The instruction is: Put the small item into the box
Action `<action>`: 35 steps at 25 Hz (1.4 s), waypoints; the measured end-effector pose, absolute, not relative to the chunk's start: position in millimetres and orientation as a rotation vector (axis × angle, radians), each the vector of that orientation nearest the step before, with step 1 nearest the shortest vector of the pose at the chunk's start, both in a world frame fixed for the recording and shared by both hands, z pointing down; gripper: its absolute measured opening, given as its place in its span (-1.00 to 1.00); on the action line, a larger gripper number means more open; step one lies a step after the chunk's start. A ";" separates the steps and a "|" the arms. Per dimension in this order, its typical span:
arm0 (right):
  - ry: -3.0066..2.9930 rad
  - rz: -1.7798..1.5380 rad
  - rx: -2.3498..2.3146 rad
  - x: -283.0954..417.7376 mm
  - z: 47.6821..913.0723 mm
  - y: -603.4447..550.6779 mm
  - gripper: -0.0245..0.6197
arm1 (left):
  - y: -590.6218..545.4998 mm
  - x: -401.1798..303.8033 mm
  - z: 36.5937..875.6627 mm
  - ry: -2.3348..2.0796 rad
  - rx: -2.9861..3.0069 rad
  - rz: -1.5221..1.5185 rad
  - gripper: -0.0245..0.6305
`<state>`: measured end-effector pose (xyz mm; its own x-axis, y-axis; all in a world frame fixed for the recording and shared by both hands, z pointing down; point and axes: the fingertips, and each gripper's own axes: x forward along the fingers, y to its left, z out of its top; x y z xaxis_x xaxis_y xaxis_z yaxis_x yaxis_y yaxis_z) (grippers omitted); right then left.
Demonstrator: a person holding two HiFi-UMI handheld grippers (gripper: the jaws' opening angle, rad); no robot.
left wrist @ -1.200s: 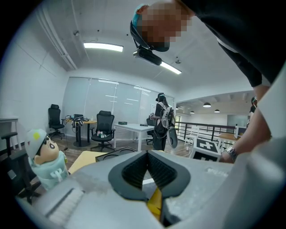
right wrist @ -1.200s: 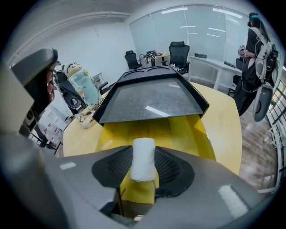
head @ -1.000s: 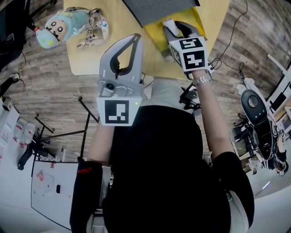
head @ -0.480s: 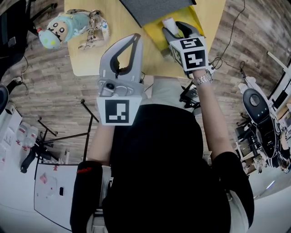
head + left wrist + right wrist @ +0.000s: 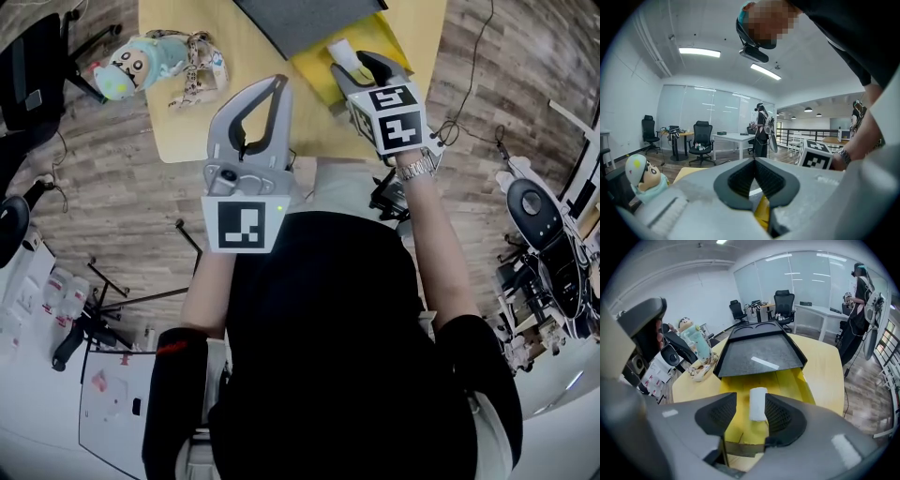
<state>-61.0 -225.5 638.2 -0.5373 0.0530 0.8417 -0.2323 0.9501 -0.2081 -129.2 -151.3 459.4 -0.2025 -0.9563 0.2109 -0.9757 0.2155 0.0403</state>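
A small white roll (image 5: 758,404) lies on the floor of the yellow box (image 5: 790,380), whose dark lid (image 5: 759,355) stands open behind it. My right gripper (image 5: 751,405) hangs above the box, pointing steeply down. Its jaws have just been opening and stand open. The roll shows between them, close to the right pad, and nothing grips it. In the head view the roll (image 5: 342,53) shows just past the right gripper (image 5: 361,70). My left gripper (image 5: 278,82) is held nearly level over the table's near edge, shut and empty; its tips (image 5: 753,161) meet.
A plush doll (image 5: 141,61) with a strap lies at the far left of the yellow table (image 5: 234,122). Office chairs, desks and a standing person (image 5: 761,129) fill the room behind. Cables and gear lie on the wooden floor around the table.
My right gripper has lifted a little off the box while the white roll stays lying inside. The left gripper has held its place.
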 end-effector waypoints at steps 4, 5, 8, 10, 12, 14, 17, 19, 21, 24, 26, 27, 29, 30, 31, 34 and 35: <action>-2.179 0.387 0.172 -57.7 618.6 -231.9 -0.44 | -154.2 -122.3 450.5 -2.285 1.889 0.144 -0.92; -2.197 0.387 0.193 -55.8 613.3 -235.0 -0.49 | -154.7 -120.5 447.3 -2.283 1.901 0.144 -0.92; -2.246 0.386 0.270 -47.7 596.5 -246.8 -0.71 | -155.7 -114.1 436.0 -2.281 1.941 0.147 -0.92; -2.279 0.397 0.324 -42.3 585.8 -254.2 -0.85 | -155.9 -109.5 429.5 -2.279 1.970 0.148 -0.92; -2.311 0.405 0.374 -37.4 575.6 -260.2 -0.91 | -155.5 -104.8 424.8 -2.272 2.001 0.156 -0.92; -2.337 0.407 0.410 -32.2 566.3 -264.6 -0.91 | -154.4 -100.2 421.0 -2.261 2.026 0.162 -0.92; -2.370 0.404 0.446 -25.4 554.7 -269.9 -0.91 | -152.6 -95.9 414.8 -2.259 2.042 0.157 -0.92; -2.390 0.388 0.464 -21.3 547.0 -274.8 -0.92 | -152.3 -92.9 409.6 -2.262 2.056 0.162 -0.92; -2.406 0.365 0.484 -17.2 539.4 -280.2 -0.92 | -151.8 -89.9 405.1 -2.262 2.068 0.168 -0.92; -2.434 0.351 0.517 -10.8 526.2 -289.2 -0.92 | -150.5 -87.0 398.6 -2.261 2.086 0.179 -0.92; -2.452 0.356 0.547 -4.8 515.5 -296.3 -0.92 | -149.2 -85.7 393.3 -2.266 2.095 0.180 -0.92; -2.460 0.359 0.564 -1.4 510.0 -299.9 -0.92 | -148.4 -85.1 390.8 -2.268 2.100 0.182 -0.92; -2.474 0.363 0.595 4.8 498.6 -306.0 -0.92 | -146.2 -84.9 386.5 -2.274 2.106 0.186 -0.92; -2.483 0.368 0.609 7.4 492.4 -308.0 -0.92 | -144.9 -85.1 384.9 -2.276 2.107 0.186 -0.92; -2.494 0.375 0.622 9.7 485.7 -309.2 -0.92 | -143.4 -85.4 383.6 -2.279 2.106 0.186 -0.92; -2.535 0.387 0.660 15.7 462.1 -309.6 -0.92 | -139.7 -85.9 378.6 -2.287 2.110 0.187 -0.92; -2.549 0.385 0.672 17.6 453.4 -309.1 -0.92 | -138.7 -86.0 376.2 -2.289 2.114 0.188 -0.92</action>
<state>17.6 -309.1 453.4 -0.7681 -0.3896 0.5082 -0.5223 0.8403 -0.1452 -86.0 -138.7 376.2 -0.0829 -0.9919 0.0963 -0.9943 0.0758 -0.0751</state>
